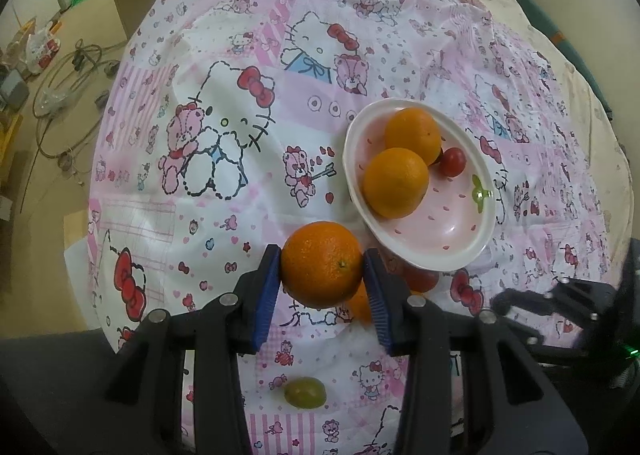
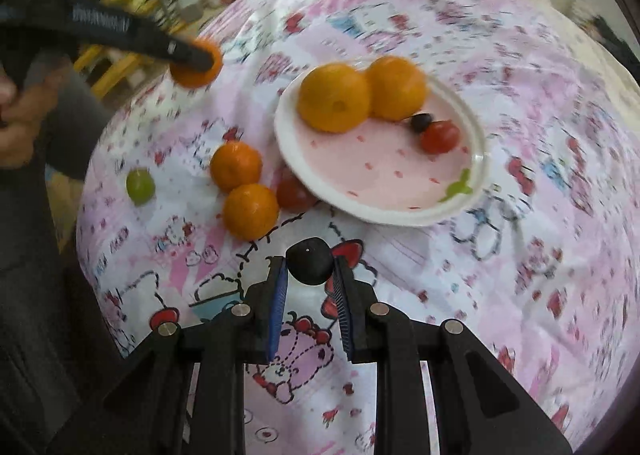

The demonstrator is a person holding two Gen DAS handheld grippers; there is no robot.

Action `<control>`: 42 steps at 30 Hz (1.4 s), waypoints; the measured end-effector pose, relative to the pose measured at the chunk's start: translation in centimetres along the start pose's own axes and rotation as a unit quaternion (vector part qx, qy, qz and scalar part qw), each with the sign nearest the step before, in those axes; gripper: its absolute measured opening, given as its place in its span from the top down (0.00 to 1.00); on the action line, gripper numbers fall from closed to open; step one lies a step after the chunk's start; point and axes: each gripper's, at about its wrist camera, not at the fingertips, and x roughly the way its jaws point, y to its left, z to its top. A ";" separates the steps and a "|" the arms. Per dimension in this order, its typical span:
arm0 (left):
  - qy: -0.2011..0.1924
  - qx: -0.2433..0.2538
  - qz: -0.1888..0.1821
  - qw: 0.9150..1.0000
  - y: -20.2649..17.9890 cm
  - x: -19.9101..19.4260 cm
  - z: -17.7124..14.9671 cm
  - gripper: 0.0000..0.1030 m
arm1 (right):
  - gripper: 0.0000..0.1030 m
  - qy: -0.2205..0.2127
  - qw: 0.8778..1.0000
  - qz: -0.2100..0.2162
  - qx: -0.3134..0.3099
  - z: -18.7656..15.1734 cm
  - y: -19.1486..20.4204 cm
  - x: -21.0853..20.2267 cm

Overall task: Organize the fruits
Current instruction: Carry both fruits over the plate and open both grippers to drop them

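Transfer step: left claw (image 1: 322, 264) clamps orange (image 1: 321, 263) above desk (image 1: 224, 35), just beside plate (image 1: 476, 251). Right claw (image 2: 311, 269) pinches dark grape (image 2: 310, 261). Next: carry both over plate, release.

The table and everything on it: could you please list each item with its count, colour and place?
Plate: one, white rim and pink inside, mid-table.
Oranges on plate: two, orange, touching each other at its far side.
Dark grape on plate: one, dark, beside the tomato.
Tomato on plate: one, red.
Loose oranges: two, orange, on the cloth left of the plate.
Loose tomato: one, red, at the plate's edge.
Green grape: one, green, on the cloth.
Tablecloth: one, pink and white cartoon print.
Left gripper: shut on held orange.
Right gripper: shut on dark fruit.
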 end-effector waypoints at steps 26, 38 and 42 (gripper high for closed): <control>-0.003 0.052 -0.003 0.999 -3.2 0.3 8.8 0.64 | 0.76 -0.146 0.962 -0.049 0.227 3.3 -10.5 -5.7; 0.040 0.057 0.006 0.998 -4.6 6.7 11.2 0.64 | 0.76 -0.108 0.972 -0.030 0.208 6.6 -12.6 -0.7; 0.051 0.059 0.006 0.997 -4.8 8.2 11.3 0.64 | 0.76 -0.090 0.974 -0.024 0.207 6.8 -12.8 0.9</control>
